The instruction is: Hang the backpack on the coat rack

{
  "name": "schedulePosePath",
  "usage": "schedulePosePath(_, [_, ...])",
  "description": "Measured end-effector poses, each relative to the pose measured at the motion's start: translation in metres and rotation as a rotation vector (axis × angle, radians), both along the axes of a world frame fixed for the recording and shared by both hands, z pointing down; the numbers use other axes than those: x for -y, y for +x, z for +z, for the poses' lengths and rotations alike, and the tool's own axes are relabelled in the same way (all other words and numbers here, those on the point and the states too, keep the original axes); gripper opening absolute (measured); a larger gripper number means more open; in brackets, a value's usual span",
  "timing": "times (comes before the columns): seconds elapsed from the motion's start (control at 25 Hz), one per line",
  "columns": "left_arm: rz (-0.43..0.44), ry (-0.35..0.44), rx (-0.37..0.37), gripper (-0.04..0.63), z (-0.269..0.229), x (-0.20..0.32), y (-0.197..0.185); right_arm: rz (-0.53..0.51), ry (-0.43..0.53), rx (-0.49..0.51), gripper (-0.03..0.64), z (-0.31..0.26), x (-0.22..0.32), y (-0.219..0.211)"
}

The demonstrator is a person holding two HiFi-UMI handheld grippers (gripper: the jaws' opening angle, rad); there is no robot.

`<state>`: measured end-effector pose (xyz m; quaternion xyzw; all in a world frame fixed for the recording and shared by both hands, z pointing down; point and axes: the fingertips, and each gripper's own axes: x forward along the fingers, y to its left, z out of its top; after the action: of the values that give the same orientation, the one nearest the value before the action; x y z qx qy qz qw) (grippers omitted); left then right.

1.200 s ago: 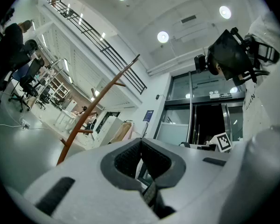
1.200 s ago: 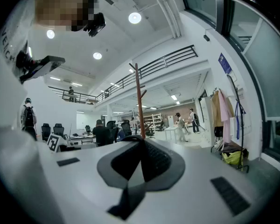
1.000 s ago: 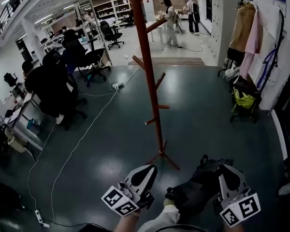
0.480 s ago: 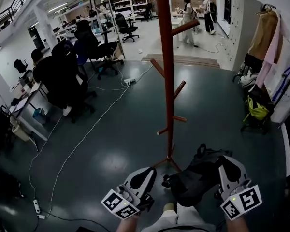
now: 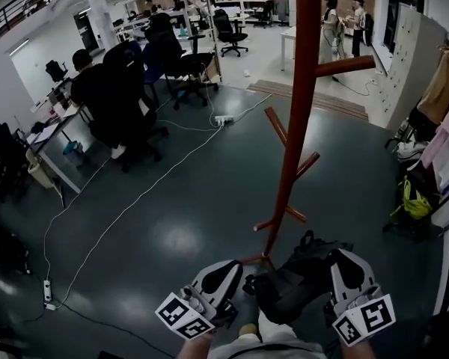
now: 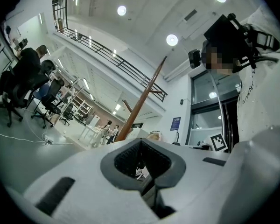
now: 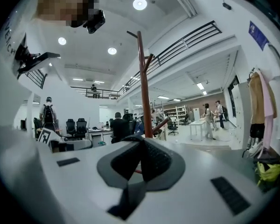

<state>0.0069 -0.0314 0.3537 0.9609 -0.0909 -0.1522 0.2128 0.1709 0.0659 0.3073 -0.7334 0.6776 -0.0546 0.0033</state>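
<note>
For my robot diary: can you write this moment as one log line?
backpack: held at right gripper, not hung | left gripper: shut | coat rack: upright, just ahead

Black backpack (image 5: 299, 284) (bunched up), beside foot of upright reddish coat rack (image 5: 298, 118)

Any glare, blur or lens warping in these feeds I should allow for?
Head view: sharp; lamp glare on floor, coat rack skewed by wide lens, backpack a dark mass. Left gripper view: strong fisheye, black corners, blooming ceiling lights. Right gripper view: the same.
</note>
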Motion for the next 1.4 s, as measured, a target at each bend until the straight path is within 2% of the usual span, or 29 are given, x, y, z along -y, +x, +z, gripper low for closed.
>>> schedulePosePath(0.24, [-0.025, 0.014, 0.012, 0.009, 0.003, 0.021, 0.041, -0.097, -0.037, 0.002, 0.028, 0.014, 0.035, 0.023])
schedulePosePath(0.48, [-0.042, -0.027, 0.028, 0.009, 0.020, 0.040, 0.065, -0.164, -0.065, -0.015, 0.028, 0.020, 0.077, 0.041])
schedulePosePath(0.84, [0.000, -0.043, 0.035, 0.009, 0.035, 0.079, 0.103, -0.160, -0.123, -0.006, 0.028, 0.038, 0.131, 0.059])
schedulePosePath(1.0, [0.007, -0.050, 0.028, 0.009, 0.041, 0.091, 0.116, -0.183, -0.154, -0.033, 0.028, 0.043, 0.151, 0.062])
schedulePosePath(1.4, [0.017, -0.105, -0.013, 0.009, 0.055, 0.102, 0.134, -0.242, -0.301, -0.082, 0.029, 0.066, 0.179, 0.061])
